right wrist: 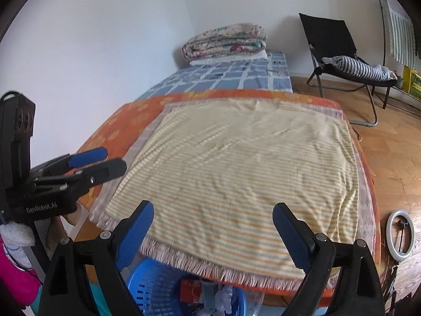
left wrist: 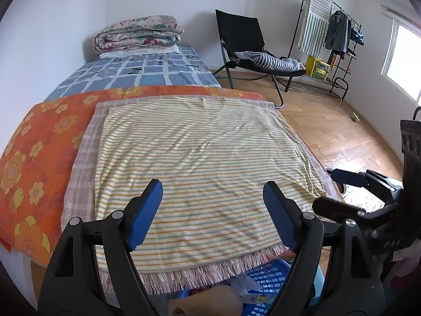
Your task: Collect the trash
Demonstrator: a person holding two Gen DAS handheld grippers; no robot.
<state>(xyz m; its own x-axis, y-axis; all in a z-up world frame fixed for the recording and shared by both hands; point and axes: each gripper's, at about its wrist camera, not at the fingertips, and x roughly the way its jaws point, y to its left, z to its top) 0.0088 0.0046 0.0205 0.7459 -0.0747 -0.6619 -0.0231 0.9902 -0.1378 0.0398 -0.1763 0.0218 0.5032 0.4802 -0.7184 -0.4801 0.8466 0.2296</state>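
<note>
Blue plastic basket [right wrist: 155, 287] with a perforated wall stands lowest in both views, on the floor just under the near end of the bed, partly hidden by the fringe of the bedding. Inside it lie the collected pieces of trash [right wrist: 210, 295]: a red-orange package, some crumpled white and clear wrappers, and in the left wrist view also a brown paper-like piece [left wrist: 208, 300]. What exactly each piece is, I cannot tell.

Above the basket hangs the left gripper [left wrist: 213, 210], with its two blue pads wide apart and nothing between them. The right gripper [right wrist: 213, 234] is the same: jaws spread, holding nothing. Each gripper also shows at the side of the other's view, and there the fingers look apart too. Both hover over the near edge of the bed, side by side.

Under them a striped yellow blanket [left wrist: 200, 163] lies flat on the bed, on top of a pinkish checked cloth with a fringe [left wrist: 81, 173]. Below this is an orange sheet with yellow flowers [left wrist: 34, 158]. Farther along the bed comes a blue checked cover [left wrist: 136, 73], and at the far end, against the wall, a folded floral quilt [left wrist: 139, 34] on a white pillow.

To the right, on the wooden floor [left wrist: 329, 129], stands a black folding chair [left wrist: 250, 44] with a striped garment on its seat. Behind it is a clothes rack [left wrist: 334, 34] with hanging clothes and a yellow crate [left wrist: 317, 67]. A white ring light [right wrist: 400, 234] lies on the floor beside the bed.
</note>
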